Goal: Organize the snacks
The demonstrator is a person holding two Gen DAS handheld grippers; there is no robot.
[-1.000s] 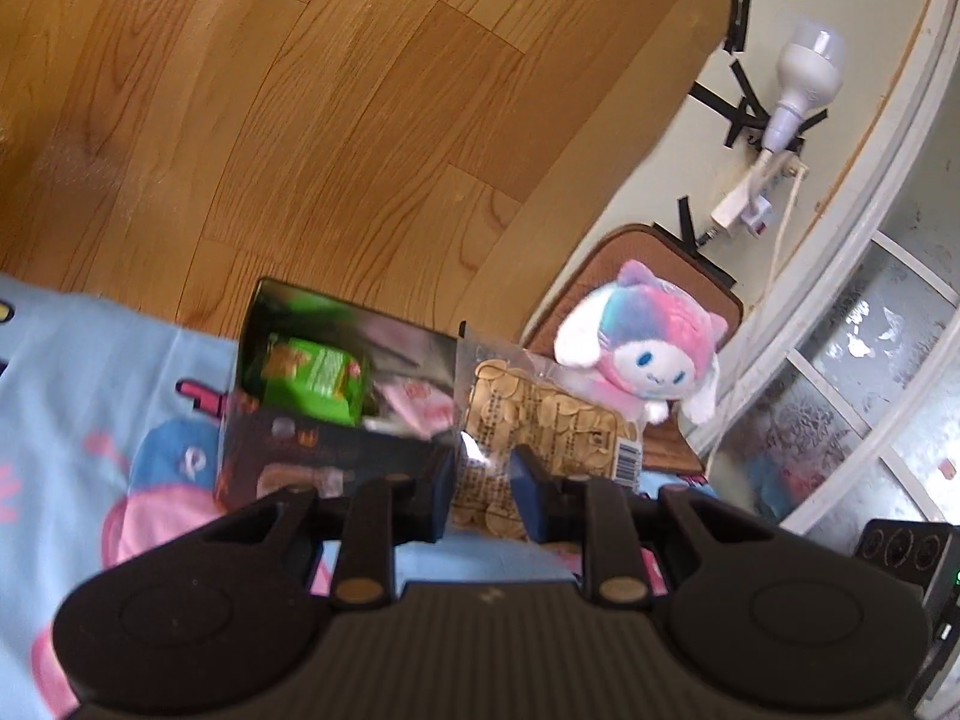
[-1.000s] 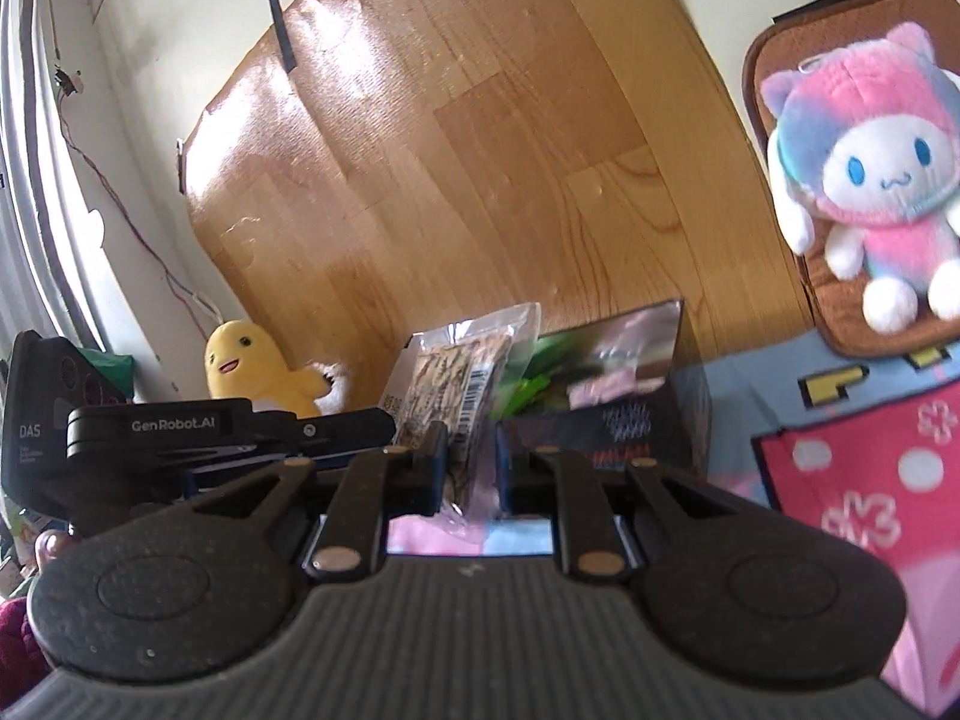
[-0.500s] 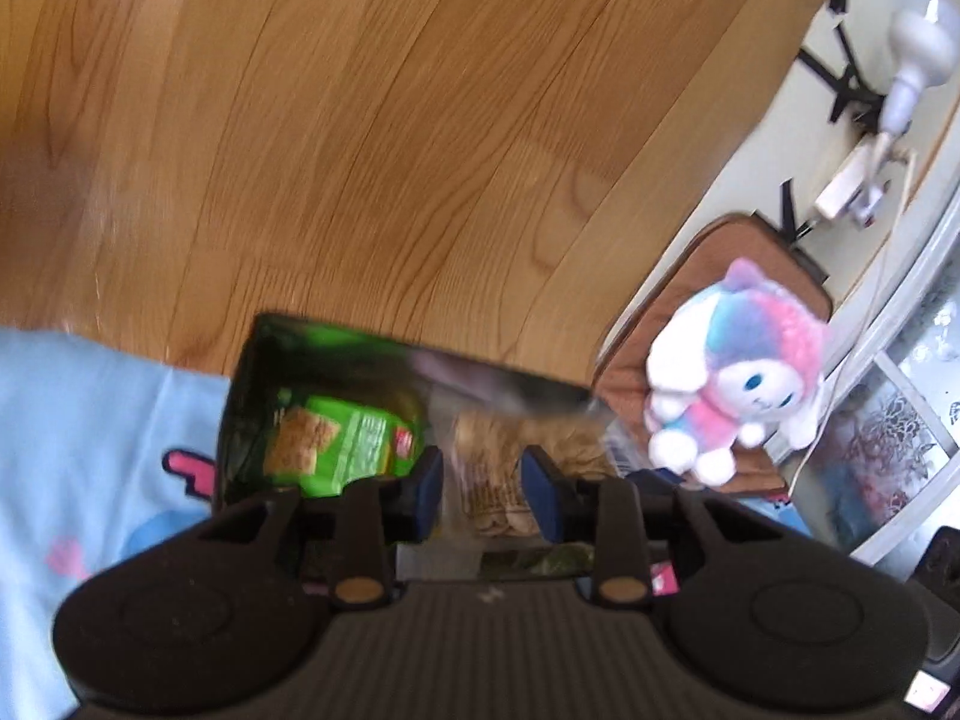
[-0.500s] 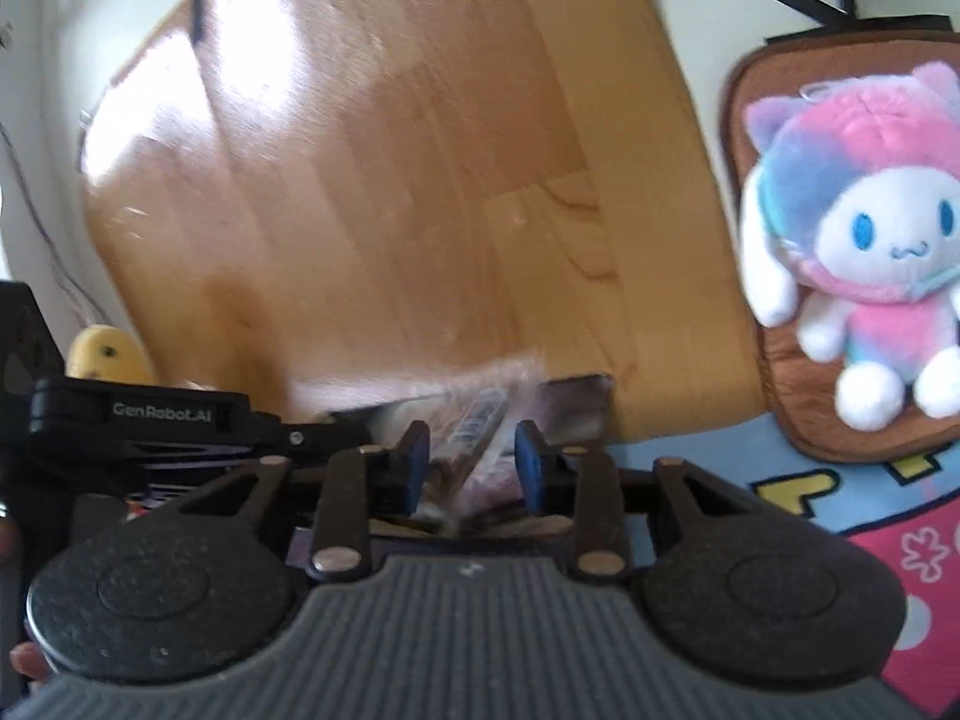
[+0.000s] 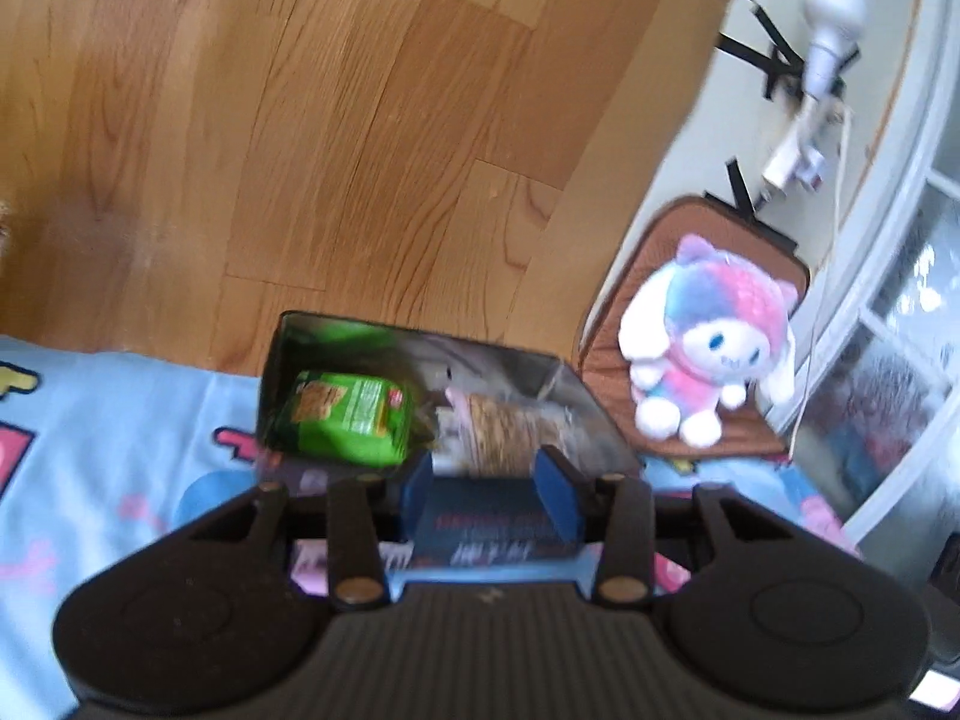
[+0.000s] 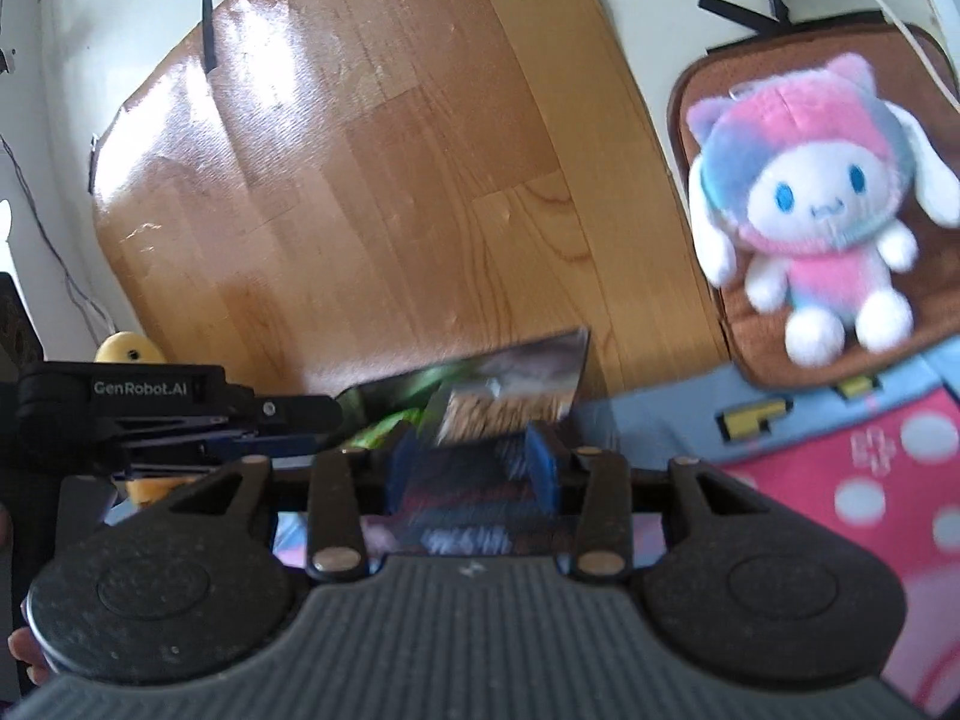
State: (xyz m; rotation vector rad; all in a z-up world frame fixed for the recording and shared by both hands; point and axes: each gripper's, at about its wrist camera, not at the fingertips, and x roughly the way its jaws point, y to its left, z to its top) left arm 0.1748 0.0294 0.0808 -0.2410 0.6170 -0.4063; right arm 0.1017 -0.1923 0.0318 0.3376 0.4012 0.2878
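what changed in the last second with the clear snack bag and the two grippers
The clear snack bag, held up between both grippers a second ago, now lies in the black box beside the green pack. The left gripper and right gripper have just been opening, and nothing is pinched between their pads. The box, green pack and plush stayed put.

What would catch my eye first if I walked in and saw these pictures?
Probably the pink-and-blue plush toy sitting on a brown cushion against the wall, at the right. Next, the dark box on the cartoon blanket, with a bright green snack pack and a clear packet of biscuits inside.
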